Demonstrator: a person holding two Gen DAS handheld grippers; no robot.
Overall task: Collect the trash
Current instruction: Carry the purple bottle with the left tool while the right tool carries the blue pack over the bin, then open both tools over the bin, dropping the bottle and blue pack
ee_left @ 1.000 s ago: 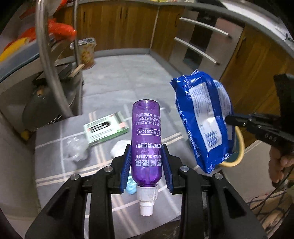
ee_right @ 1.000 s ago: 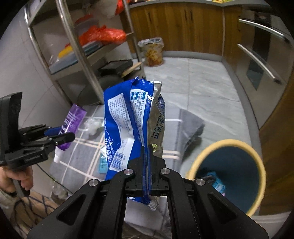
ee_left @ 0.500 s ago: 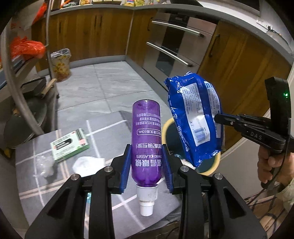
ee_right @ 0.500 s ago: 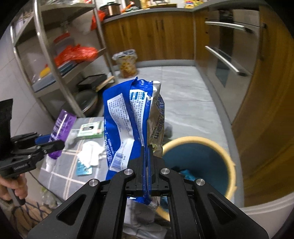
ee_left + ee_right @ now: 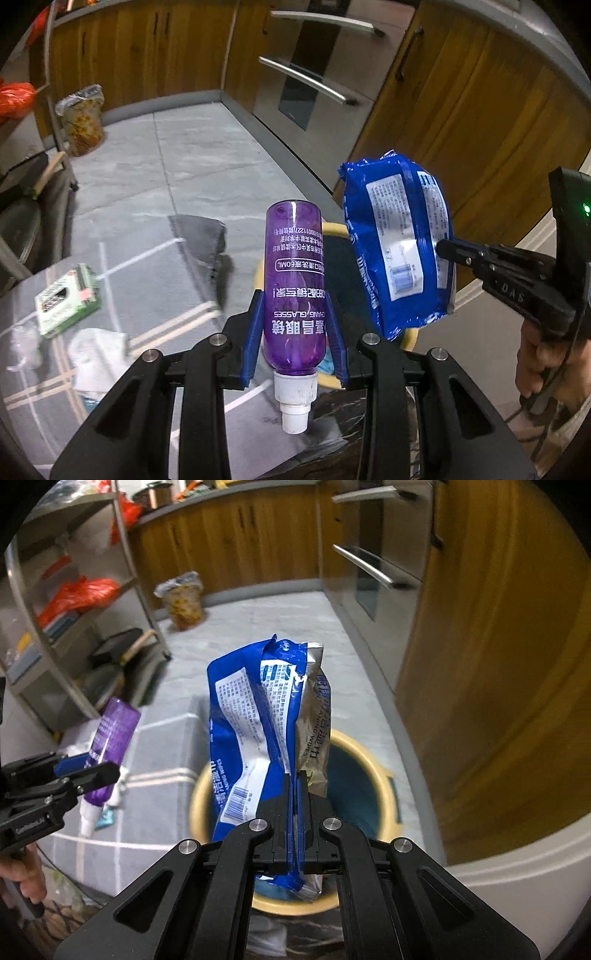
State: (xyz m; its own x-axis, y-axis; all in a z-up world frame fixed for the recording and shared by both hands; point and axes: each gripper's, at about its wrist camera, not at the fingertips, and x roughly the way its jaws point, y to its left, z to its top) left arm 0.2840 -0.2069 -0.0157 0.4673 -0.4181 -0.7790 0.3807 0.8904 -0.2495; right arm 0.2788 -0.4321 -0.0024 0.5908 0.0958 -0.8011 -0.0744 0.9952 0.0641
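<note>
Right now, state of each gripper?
Left gripper: shut on the purple bottle.
Right gripper: shut on the blue wipes pack.

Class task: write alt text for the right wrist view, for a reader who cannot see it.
The right gripper is shut on a crumpled blue plastic wipes packet, held above a round yellow-rimmed bin. At left, the left gripper clamps a purple plastic bottle.

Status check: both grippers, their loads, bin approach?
Left gripper shut on purple plastic bottle. Right gripper shut on blue wipes packet, over yellow-rimmed bin. Nothing blocking.
</note>
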